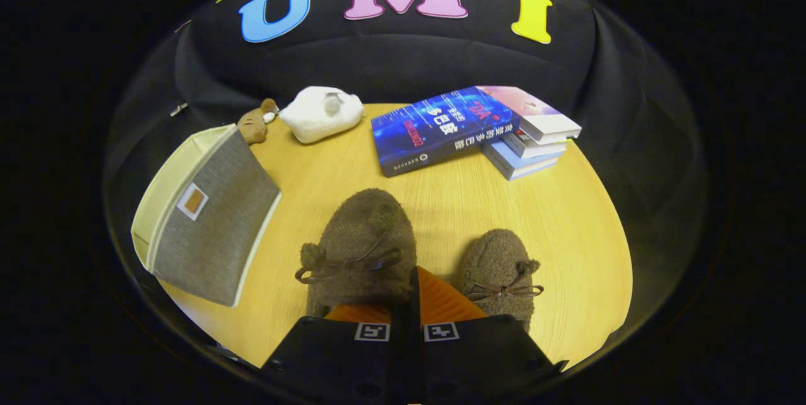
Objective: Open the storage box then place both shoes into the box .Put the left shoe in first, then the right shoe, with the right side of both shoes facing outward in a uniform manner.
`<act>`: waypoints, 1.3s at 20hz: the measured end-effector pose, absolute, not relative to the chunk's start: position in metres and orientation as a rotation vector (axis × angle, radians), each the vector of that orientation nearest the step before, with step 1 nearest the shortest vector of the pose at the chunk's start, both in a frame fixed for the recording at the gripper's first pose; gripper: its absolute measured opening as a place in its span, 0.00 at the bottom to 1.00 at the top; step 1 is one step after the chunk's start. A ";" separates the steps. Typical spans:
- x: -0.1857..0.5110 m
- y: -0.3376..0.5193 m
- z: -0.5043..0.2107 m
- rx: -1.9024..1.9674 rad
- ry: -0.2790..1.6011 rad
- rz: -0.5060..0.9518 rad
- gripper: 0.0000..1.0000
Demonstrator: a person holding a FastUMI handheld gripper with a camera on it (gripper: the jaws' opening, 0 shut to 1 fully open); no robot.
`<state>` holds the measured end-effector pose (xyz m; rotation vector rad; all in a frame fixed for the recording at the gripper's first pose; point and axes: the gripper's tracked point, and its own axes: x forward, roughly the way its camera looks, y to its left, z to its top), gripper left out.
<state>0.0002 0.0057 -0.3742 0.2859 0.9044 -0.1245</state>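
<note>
Claw (406, 304) fingers together, gripping nothing, over left shoe (362, 244) w/ storage box (208, 222) apparently unopened: grabbing a shoe now would break task order

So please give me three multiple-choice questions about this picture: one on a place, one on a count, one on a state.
1. Where is the box?
A. left of the shoes
B. on the books
C. between the shoes

2. How many shoes lie on the table?
A. one
B. two
C. three

3. How do the tongs stand?
A. wide open
B. shut, fingers together
C. shut on a book

Answers:
1 A: the box lies left of the left shoe and right shoe.
2 B: two brown shoes show.
3 B: the fingers meet, with nothing between them.
</note>
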 end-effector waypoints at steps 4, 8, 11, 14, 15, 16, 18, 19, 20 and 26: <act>0.028 0.034 -0.311 0.352 0.837 -0.088 0.05; 0.062 0.085 -0.244 0.461 0.783 -0.016 0.05; 0.092 0.127 -0.202 0.508 0.739 0.037 0.05; 0.124 0.168 -0.177 0.524 0.716 0.067 0.05; 0.131 0.180 -0.176 0.519 0.717 0.065 0.05; 0.139 0.193 -0.176 0.517 0.720 0.061 0.05; 0.150 0.216 -0.185 0.496 0.733 0.049 0.05; 0.154 0.227 -0.190 0.488 0.744 0.043 0.05; 0.157 0.238 -0.195 0.480 0.757 0.038 0.05; 0.156 0.283 -0.250 0.461 0.860 -0.032 0.05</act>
